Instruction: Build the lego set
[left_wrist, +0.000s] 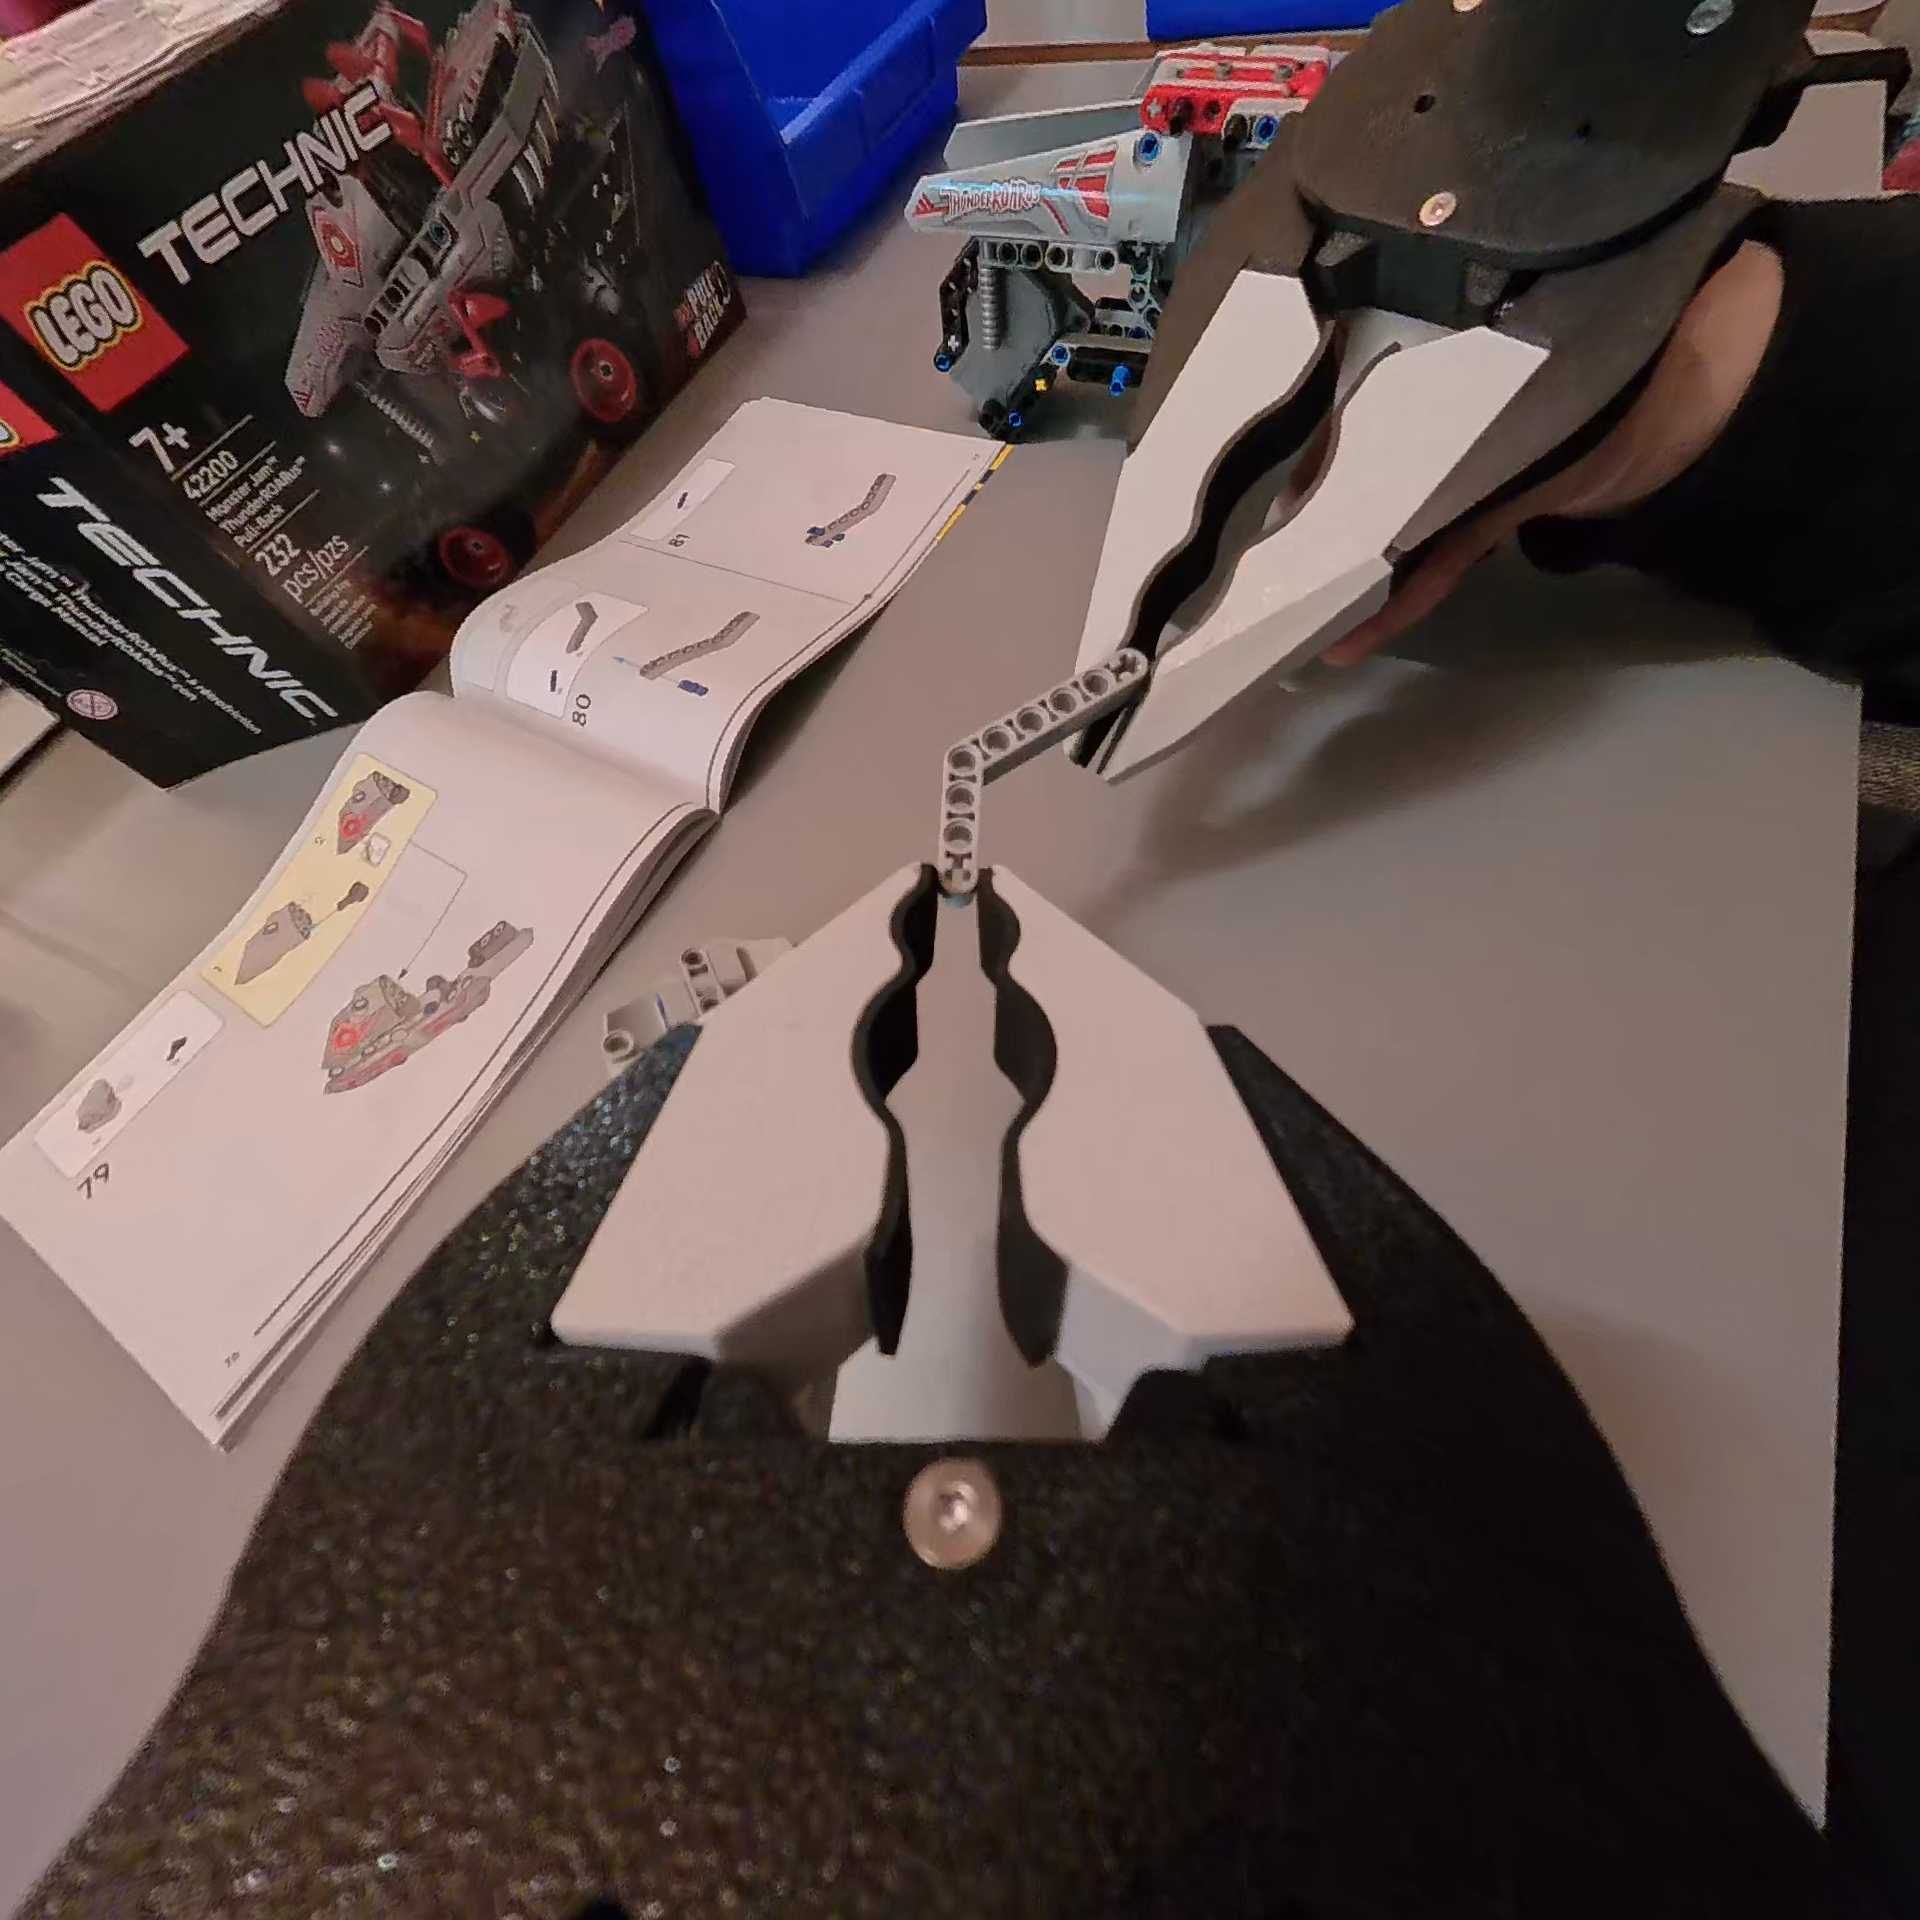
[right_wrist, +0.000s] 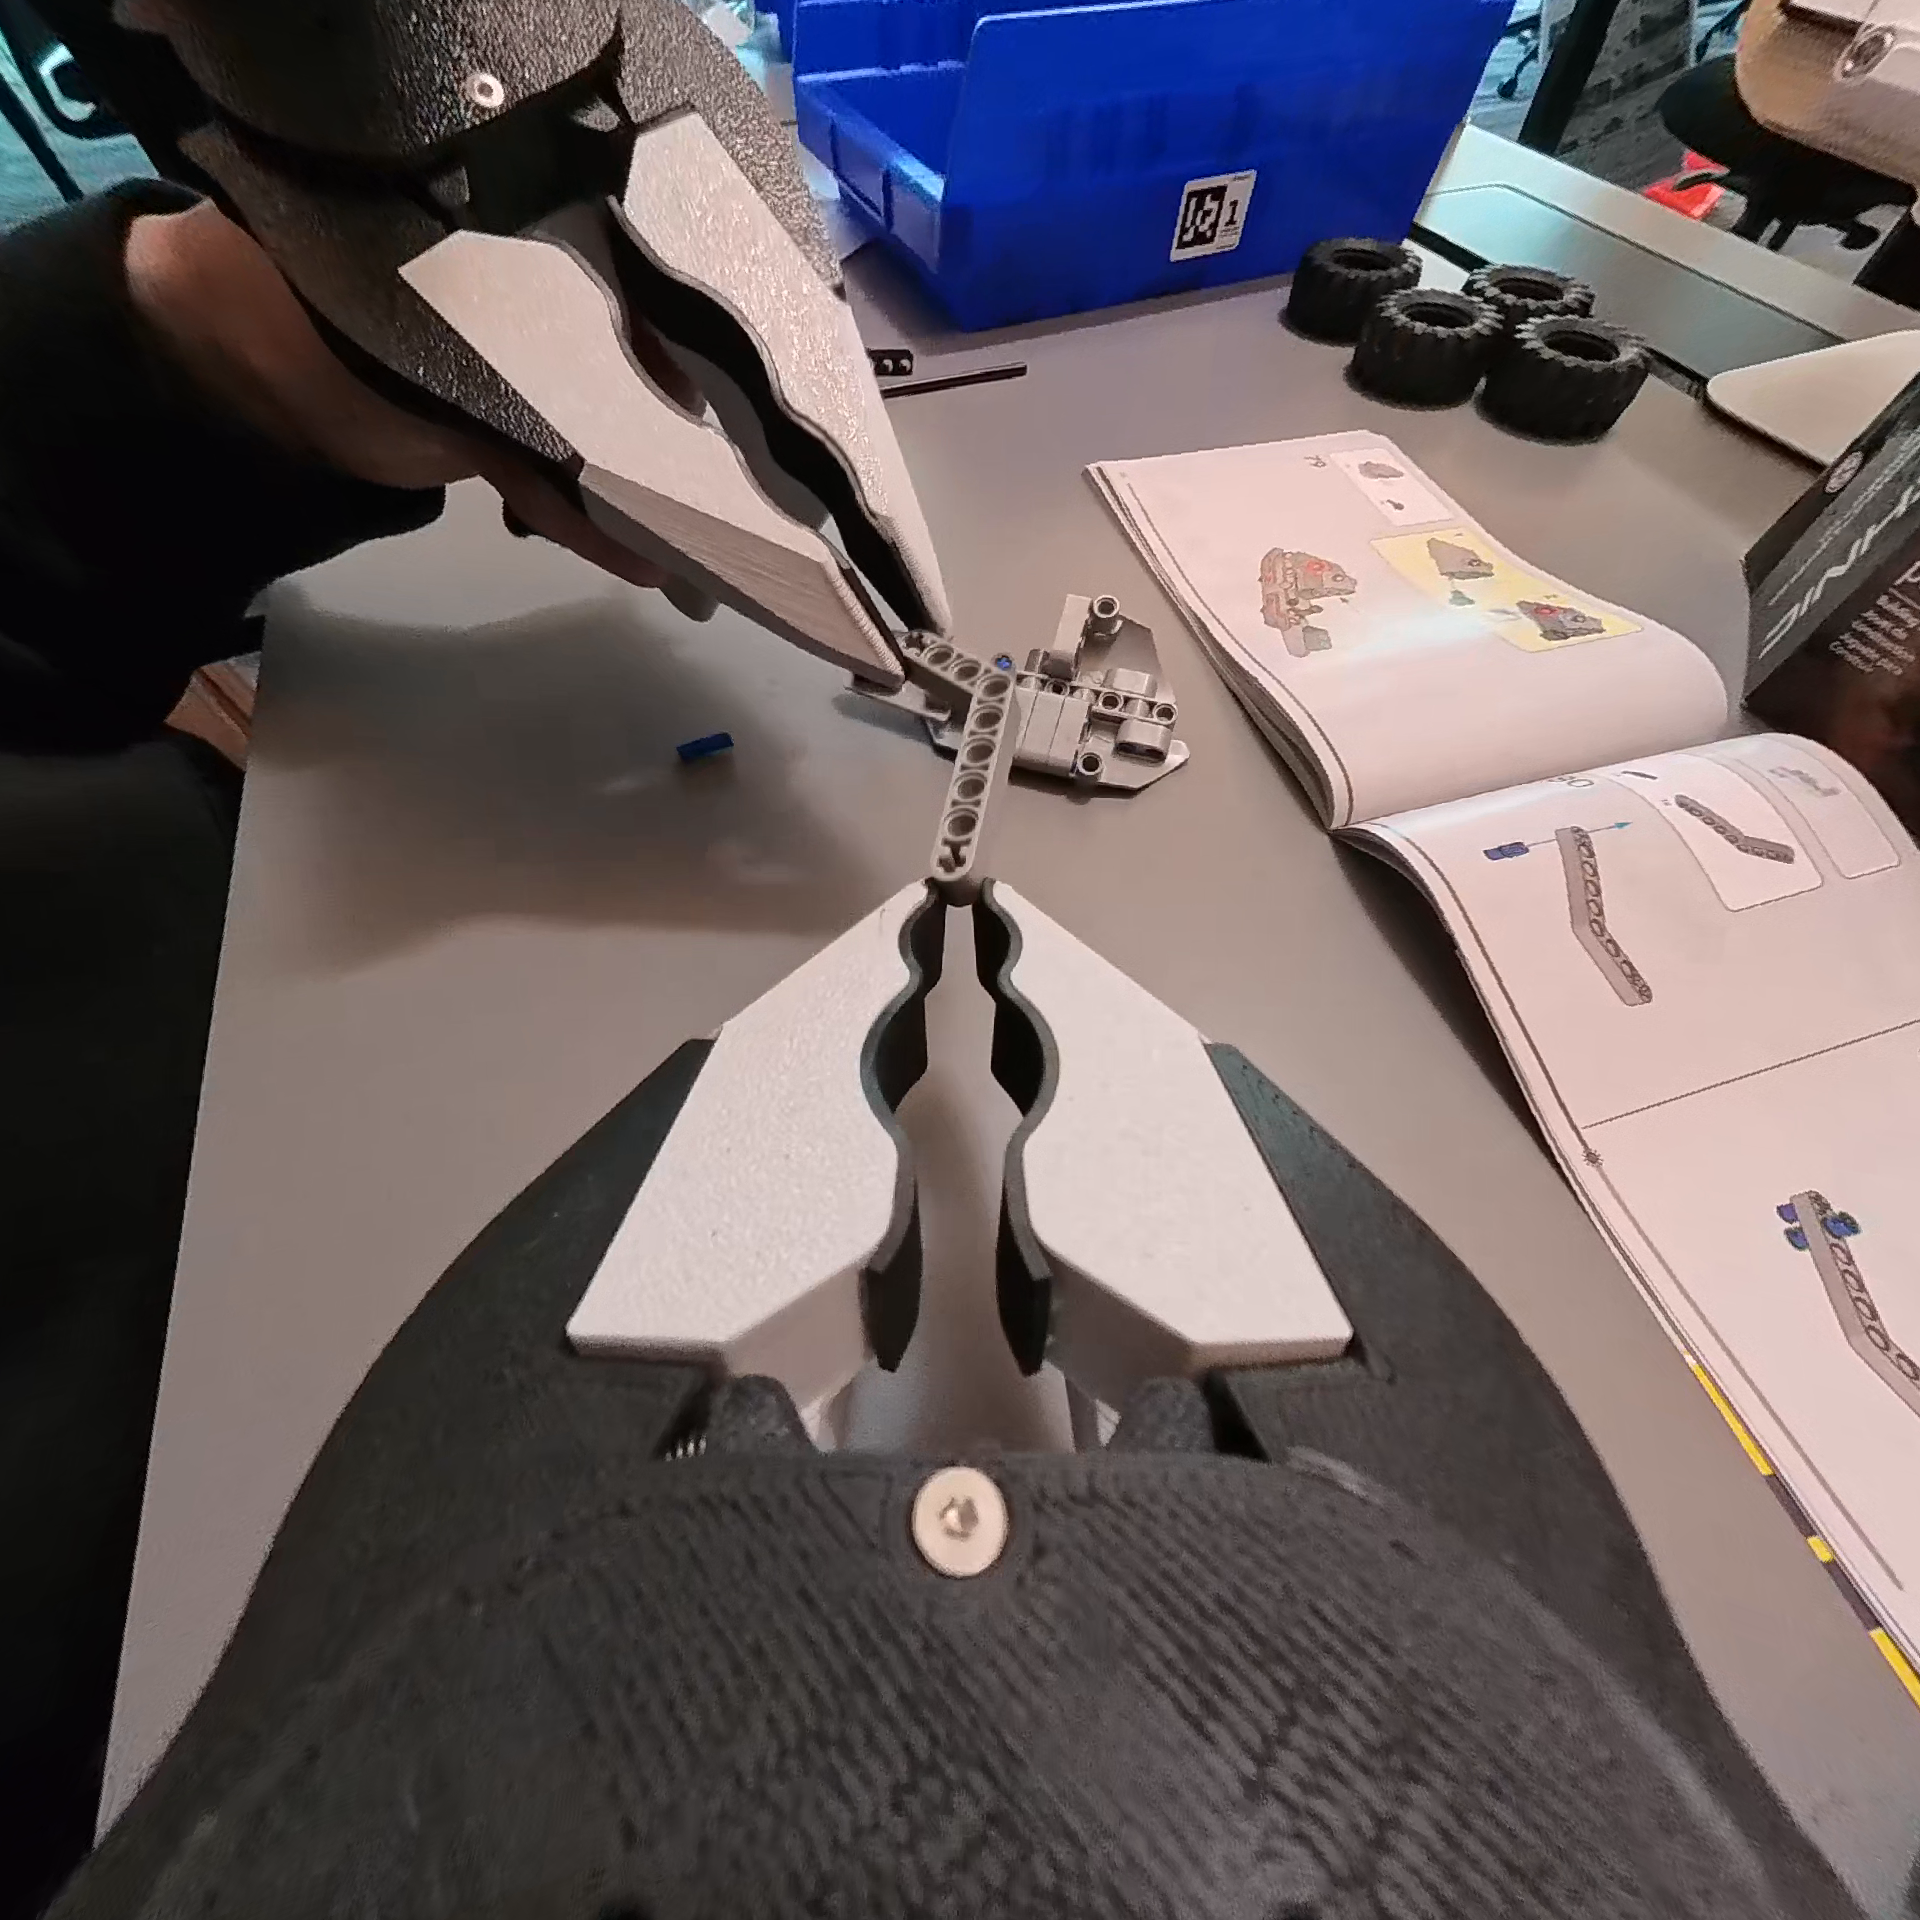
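A grey bent lego beam (left_wrist: 1023, 722) with a row of holes hangs above the grey table between both grippers. My left gripper (left_wrist: 961, 883) is shut on the tip of its short arm. My right gripper (right_wrist: 956, 891) is shut on the tip of its long arm (right_wrist: 977, 758). Each gripper also shows in the other's view: the right one at upper right in the left wrist view (left_wrist: 1127, 691), the left one at upper left in the right wrist view (right_wrist: 914, 655). A small blue spot (right_wrist: 1001, 661) shows at the beam's bend. A loose blue pin (right_wrist: 704, 746) lies on the table.
A grey sub-assembly (right_wrist: 1081, 707) lies under the beam. An open instruction booklet (left_wrist: 520, 831) lies beside it, the set's box (left_wrist: 260, 364) behind. A part-built grey and red model (left_wrist: 1091, 239), a blue bin (right_wrist: 1091, 156), several black tyres (right_wrist: 1455, 332) and a black axle (right_wrist: 956, 374) stand farther back. The left gripper's tips are roughly 5 centimetres from the right gripper's. My left tips are roughly 10 centimetres from the loose blue pin (right_wrist: 704, 746).
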